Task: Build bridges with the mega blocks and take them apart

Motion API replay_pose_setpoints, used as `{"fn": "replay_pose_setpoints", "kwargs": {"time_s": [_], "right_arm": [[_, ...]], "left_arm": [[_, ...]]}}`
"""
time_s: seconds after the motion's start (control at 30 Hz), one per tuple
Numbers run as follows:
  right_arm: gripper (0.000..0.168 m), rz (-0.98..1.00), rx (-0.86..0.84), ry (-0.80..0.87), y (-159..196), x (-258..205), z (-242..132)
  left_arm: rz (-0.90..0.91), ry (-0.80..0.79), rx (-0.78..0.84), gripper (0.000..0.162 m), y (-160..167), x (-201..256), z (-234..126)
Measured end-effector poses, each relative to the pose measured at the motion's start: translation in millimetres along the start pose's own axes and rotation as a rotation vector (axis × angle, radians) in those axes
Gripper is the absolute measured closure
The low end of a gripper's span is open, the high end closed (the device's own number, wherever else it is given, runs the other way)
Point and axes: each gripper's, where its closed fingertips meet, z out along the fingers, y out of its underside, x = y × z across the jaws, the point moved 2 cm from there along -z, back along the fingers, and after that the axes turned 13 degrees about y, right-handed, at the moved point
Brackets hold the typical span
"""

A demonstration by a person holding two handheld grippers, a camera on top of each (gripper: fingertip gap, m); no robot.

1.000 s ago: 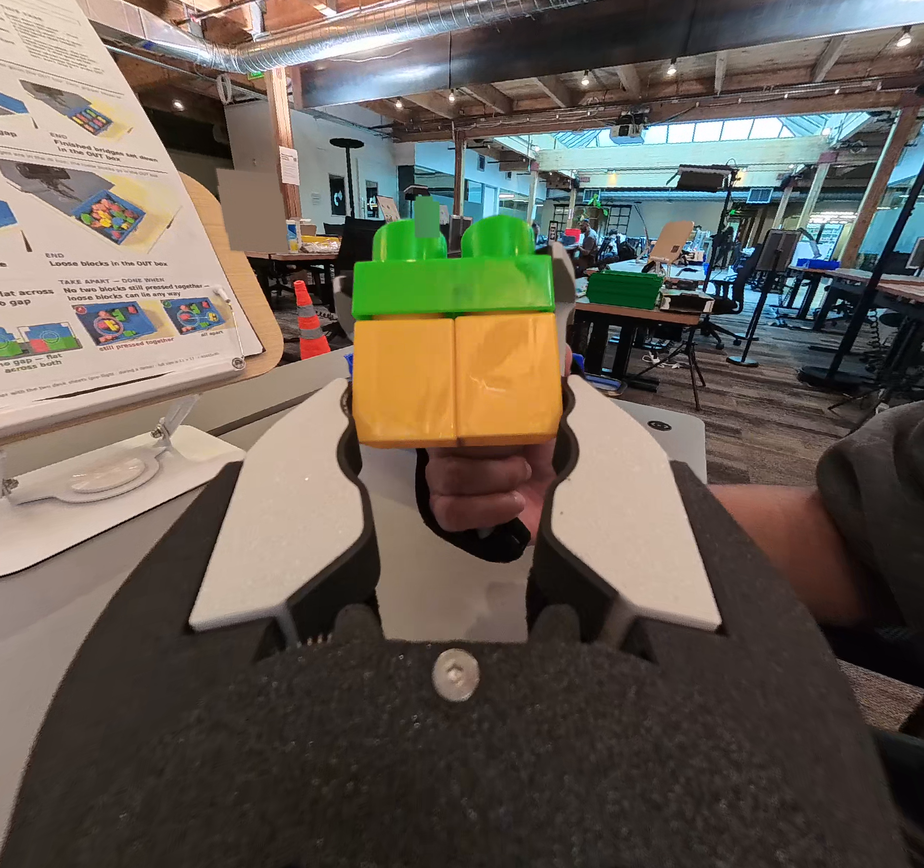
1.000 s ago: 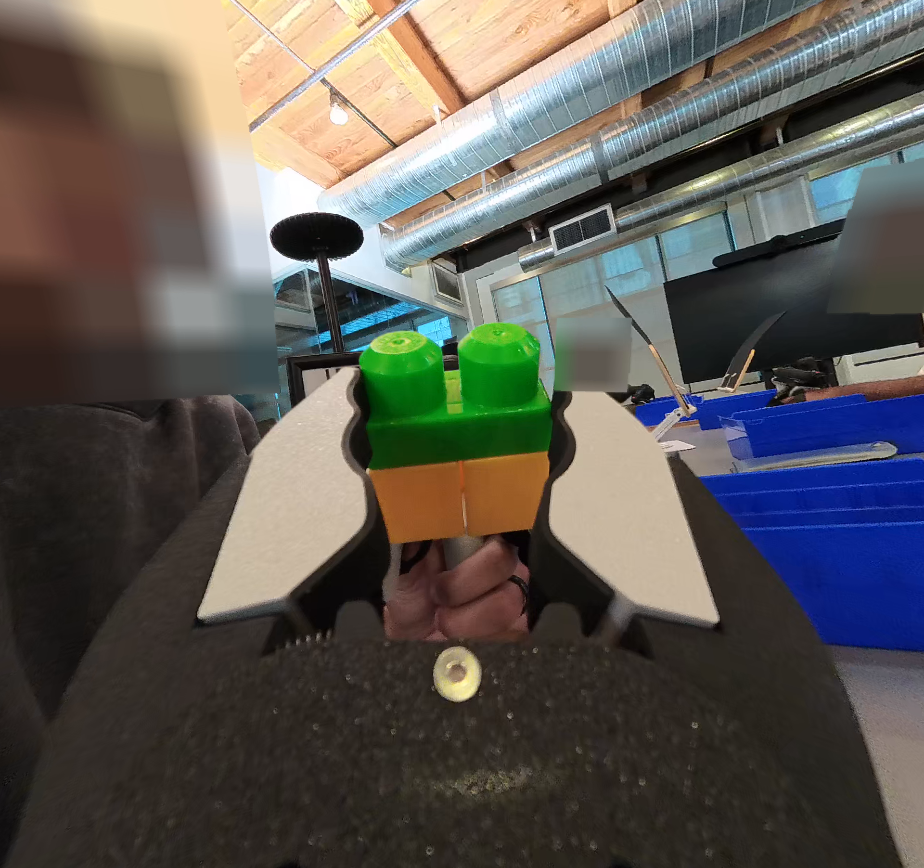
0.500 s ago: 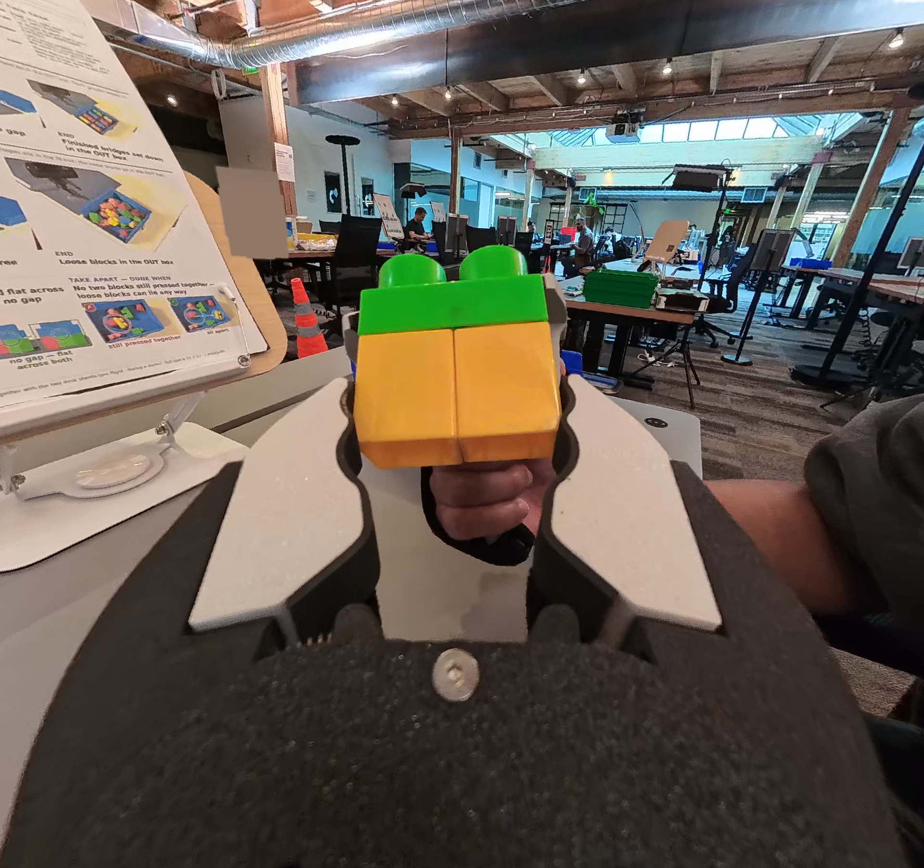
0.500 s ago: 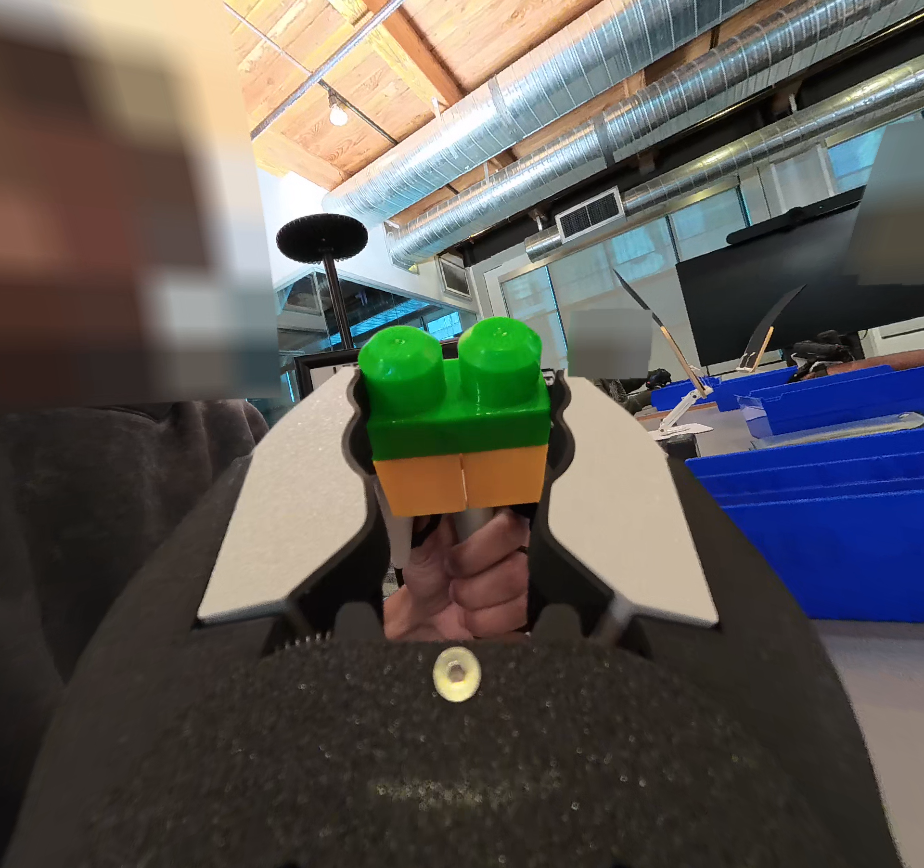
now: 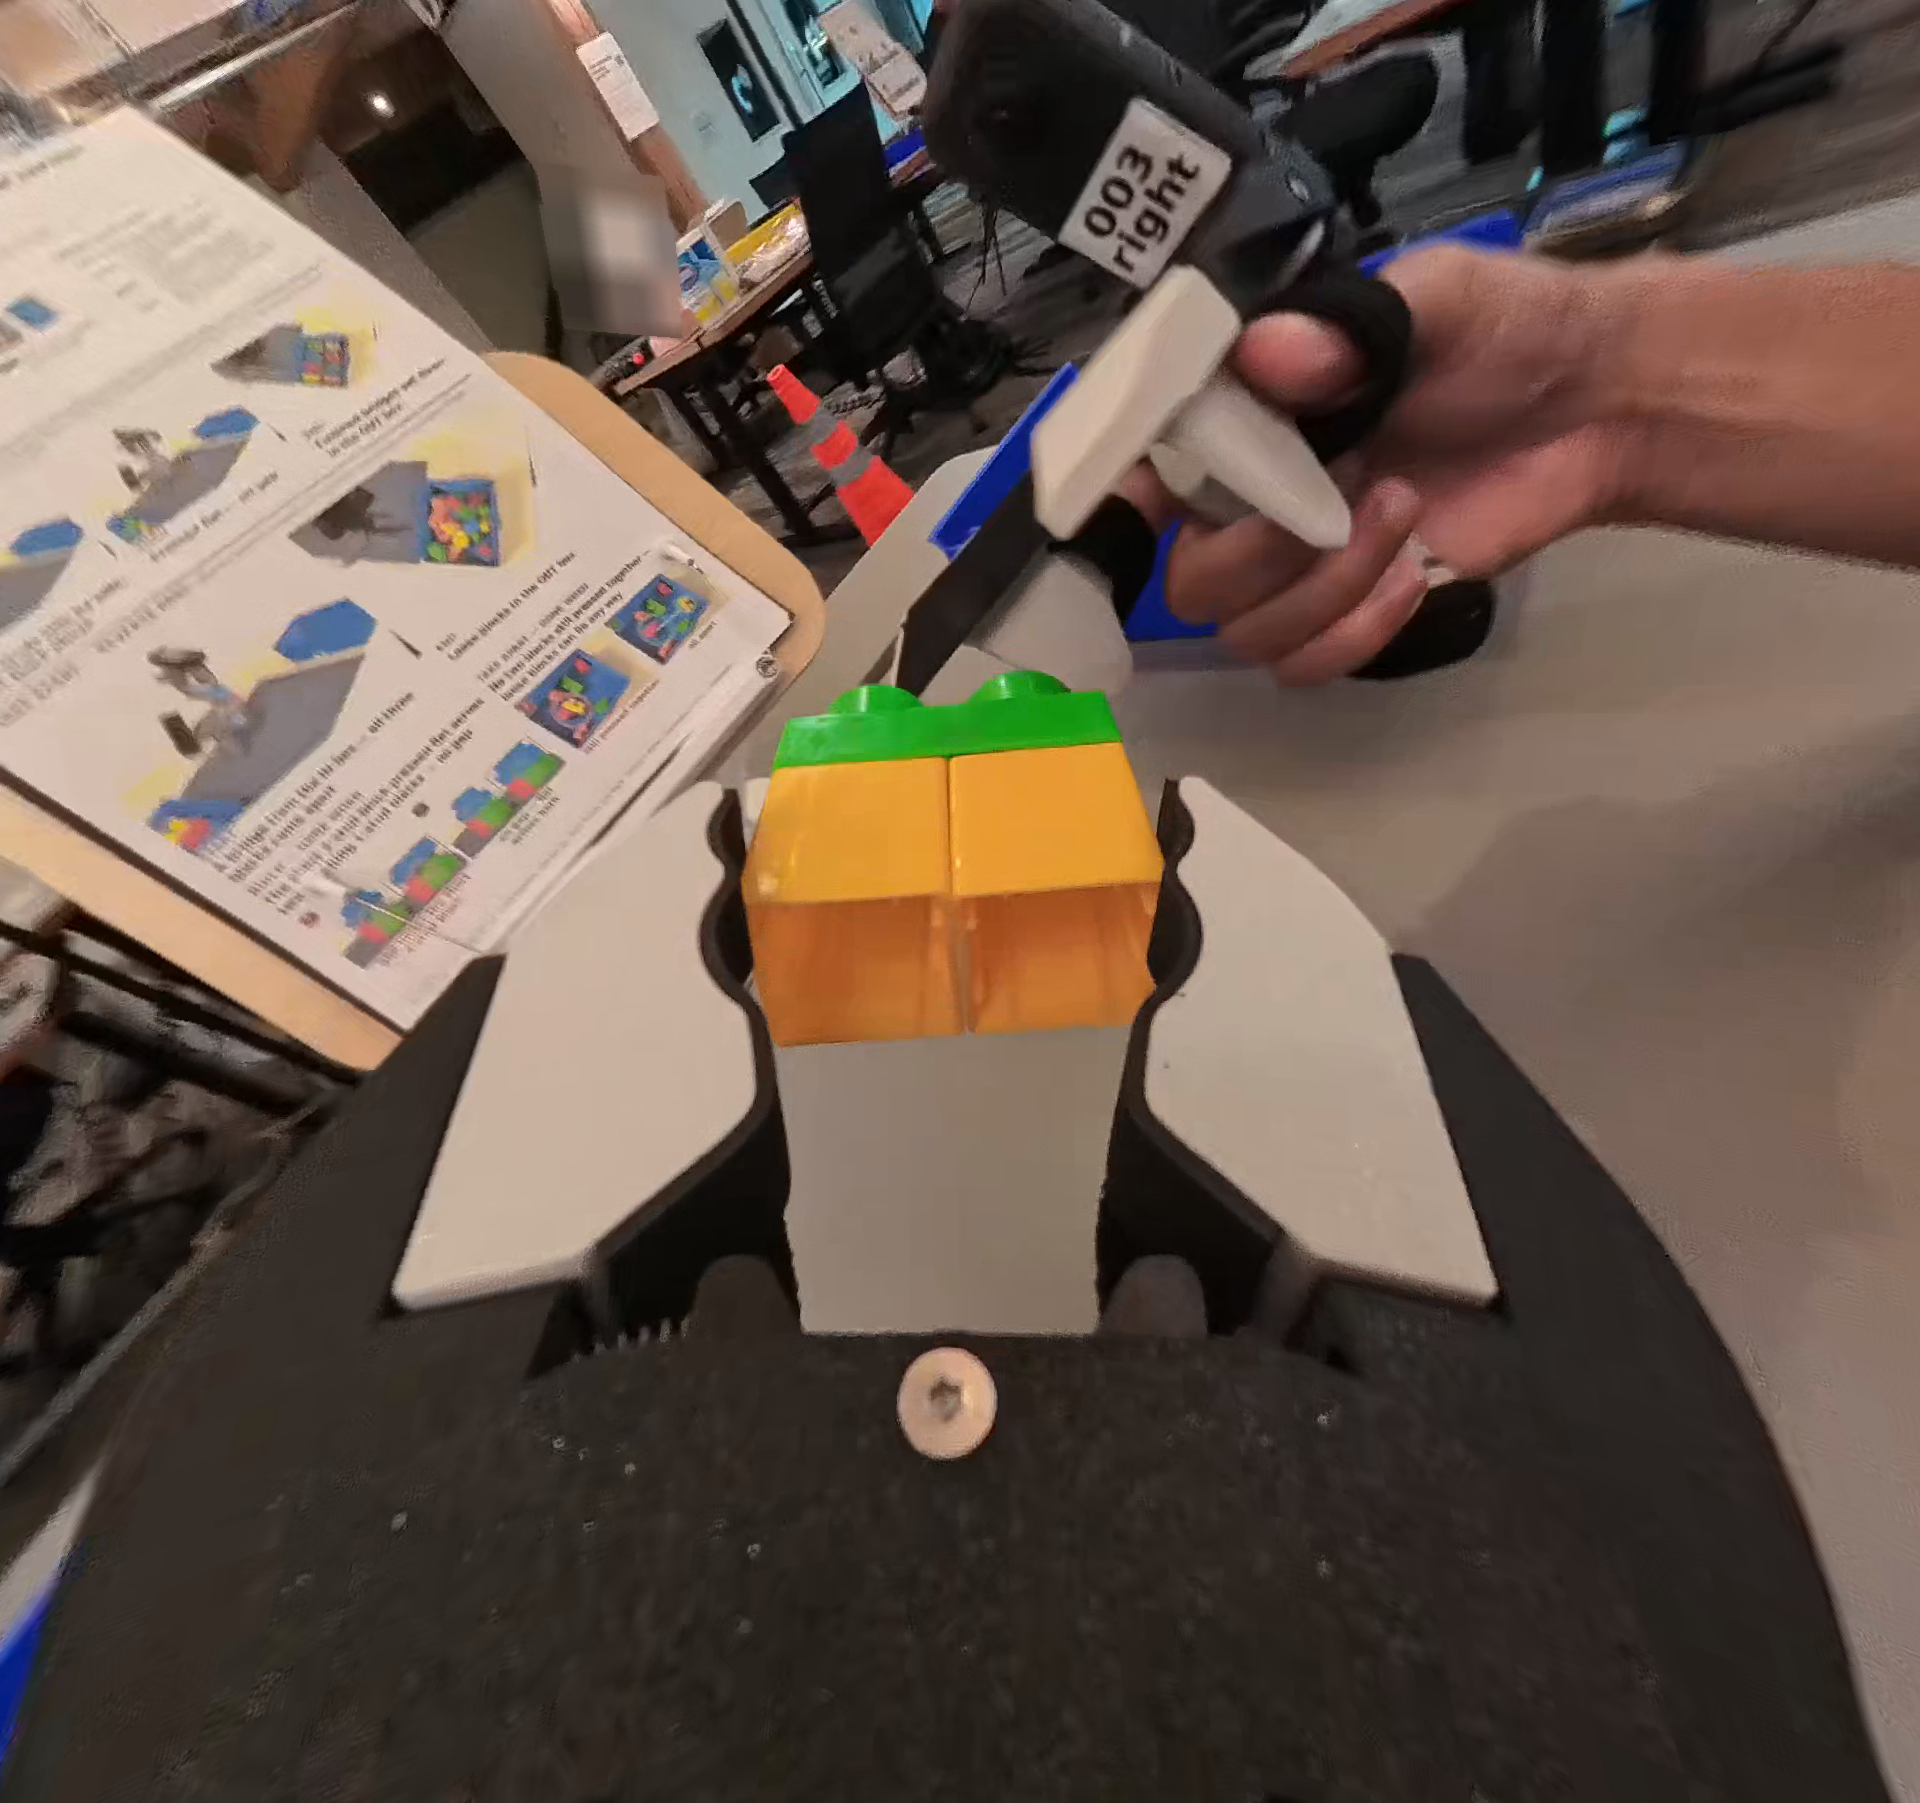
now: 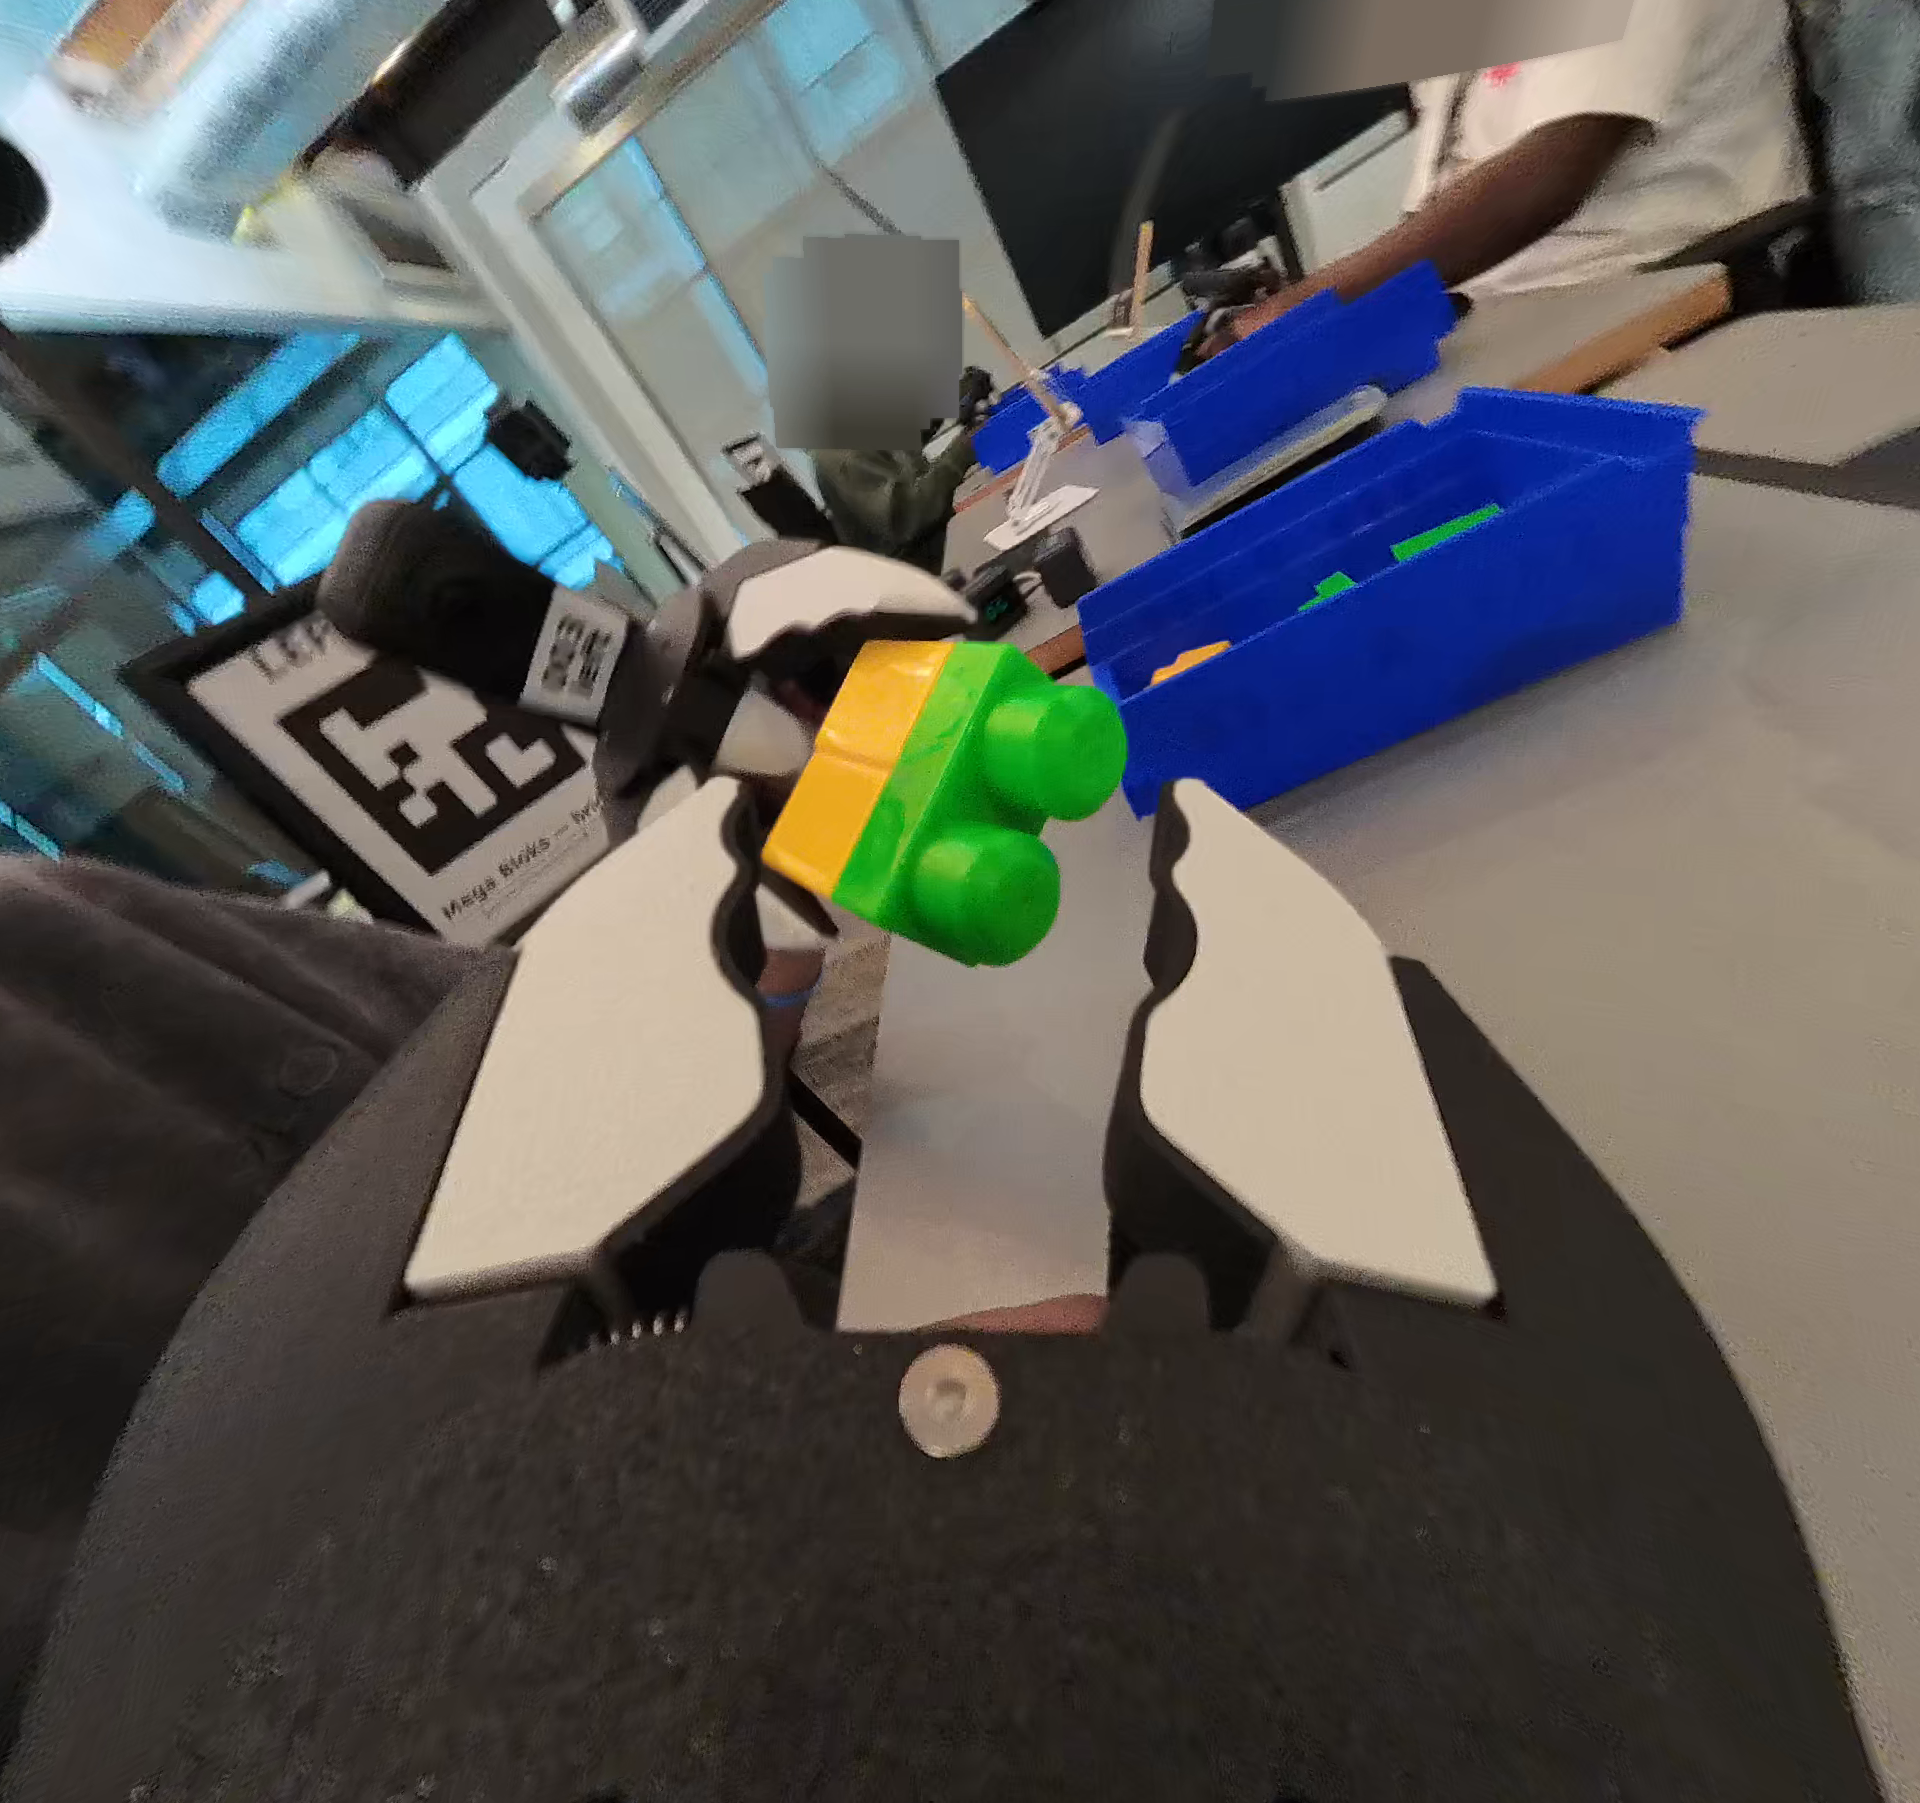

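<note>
A green two-stud block (image 5: 940, 735) sits pressed on two yellow blocks (image 5: 951, 880) side by side. My left gripper (image 5: 951, 880) is shut on the yellow pair and holds the stack above the grey table (image 5: 1558, 922). In the right wrist view the stack (image 6: 935, 797) lies tilted, studs toward the camera, held by the left gripper (image 6: 821, 673). My right gripper (image 6: 951, 849) is open and empty, its fingertips (image 6: 675, 880) just short of the stack. It also shows in the left wrist view (image 5: 987, 600), held by a hand just beyond the green block.
A blue bin (image 6: 1403, 693) with green and orange blocks inside stands on the table to the right, with more blue bins behind it. An instruction sheet on a stand (image 5: 312, 558) is at left. A marker board (image 6: 416, 766) stands behind the left gripper. A person sits at far right (image 6: 1558, 143). One gripper's finger ends stand about 4 cm off the other's.
My right gripper has let go of the stack and drawn back. The left gripper keeps the stack and has tipped down toward the table.
</note>
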Motion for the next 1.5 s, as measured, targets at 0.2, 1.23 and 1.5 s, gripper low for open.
{"fn": "replay_pose_setpoints", "kwargs": {"time_s": [0.2,1.23,1.5], "right_arm": [[0.095,0.308,-0.079,-0.141,21,21,-3],[0.133,0.045,0.07,0.005,23,35,12],[0.133,0.005,0.008,0.029,35,29,26]], "left_arm": [[0.141,0.035,-0.087,0.087,-7,13,26],[-0.731,0.425,0.283,0.101,47,-11,22],[-0.811,0.498,0.33,0.124,54,-13,21]]}}
